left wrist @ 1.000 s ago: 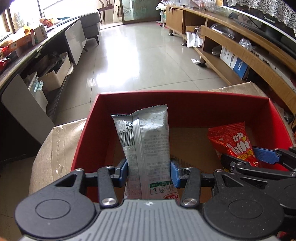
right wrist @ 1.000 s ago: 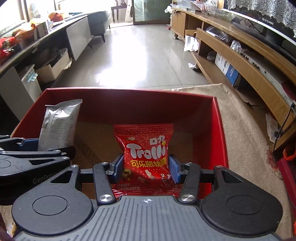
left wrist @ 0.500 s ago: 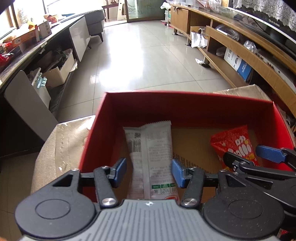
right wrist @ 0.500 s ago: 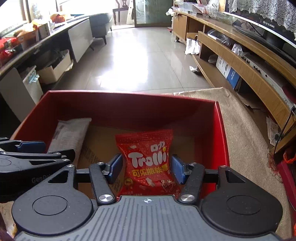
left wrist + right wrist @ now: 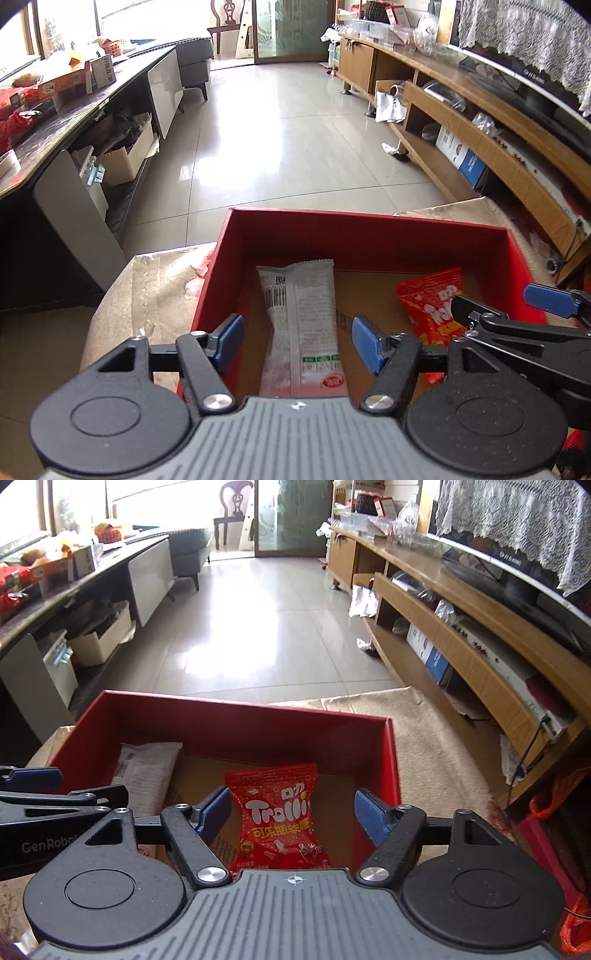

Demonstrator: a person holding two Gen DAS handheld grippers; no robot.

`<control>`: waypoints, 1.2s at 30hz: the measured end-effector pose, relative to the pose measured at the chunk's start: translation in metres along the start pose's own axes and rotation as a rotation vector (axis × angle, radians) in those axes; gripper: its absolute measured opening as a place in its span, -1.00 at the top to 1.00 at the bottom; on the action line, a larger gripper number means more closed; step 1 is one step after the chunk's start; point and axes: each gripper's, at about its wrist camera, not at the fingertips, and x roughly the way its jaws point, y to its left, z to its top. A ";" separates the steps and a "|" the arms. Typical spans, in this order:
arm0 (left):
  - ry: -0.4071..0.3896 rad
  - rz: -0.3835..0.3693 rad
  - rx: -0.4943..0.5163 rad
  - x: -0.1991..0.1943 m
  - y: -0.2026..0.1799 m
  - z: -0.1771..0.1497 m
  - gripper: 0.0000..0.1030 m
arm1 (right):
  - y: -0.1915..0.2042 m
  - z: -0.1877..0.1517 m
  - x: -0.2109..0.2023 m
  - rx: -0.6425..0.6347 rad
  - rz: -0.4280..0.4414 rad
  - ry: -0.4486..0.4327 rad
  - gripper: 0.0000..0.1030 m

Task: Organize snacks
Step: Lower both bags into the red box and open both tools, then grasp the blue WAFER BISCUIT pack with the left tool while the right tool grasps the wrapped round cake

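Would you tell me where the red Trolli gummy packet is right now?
The Trolli packet lies on the red box's floor between the open right gripper's fingers, right of the silver packet.

The near end of the silver snack packet (image 5: 301,325) is hidden behind the left tongs' (image 5: 297,341) body. The red Trolli bag's (image 5: 280,816) bottom edge disappears behind the right tongs (image 5: 291,814). In the left wrist view, that bag (image 5: 430,306) is partly covered by the right tongs' arm, and its small print is illegible.

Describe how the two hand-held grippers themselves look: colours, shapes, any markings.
The left hand-held gripper and right hand-held gripper match: black linkage arms with silver screw heads, blue ribbed finger pads, two round black discs, and a grey ribbed body bearing a small crosshair mark. White "GenRobot" lettering shows on the left one's side. No cables or sleeves visible.
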 end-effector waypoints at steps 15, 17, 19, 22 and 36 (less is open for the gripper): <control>-0.008 -0.052 0.004 -0.046 0.002 -0.034 -0.25 | -0.001 -0.019 -0.053 0.008 0.003 -0.042 -0.61; -0.006 -0.055 0.006 -0.049 0.001 -0.038 -0.25 | -0.001 -0.022 -0.055 0.010 0.003 -0.038 -0.61; 0.002 -0.061 0.006 -0.051 0.002 -0.043 -0.25 | -0.001 -0.027 -0.057 0.005 0.001 -0.033 -0.61; 0.011 -0.070 0.005 -0.055 0.004 -0.050 -0.25 | 0.001 -0.032 -0.061 0.001 0.000 -0.026 -0.61; 0.047 -0.093 0.042 -0.067 -0.003 -0.078 -0.29 | 0.000 -0.055 -0.087 0.001 0.004 -0.025 -0.66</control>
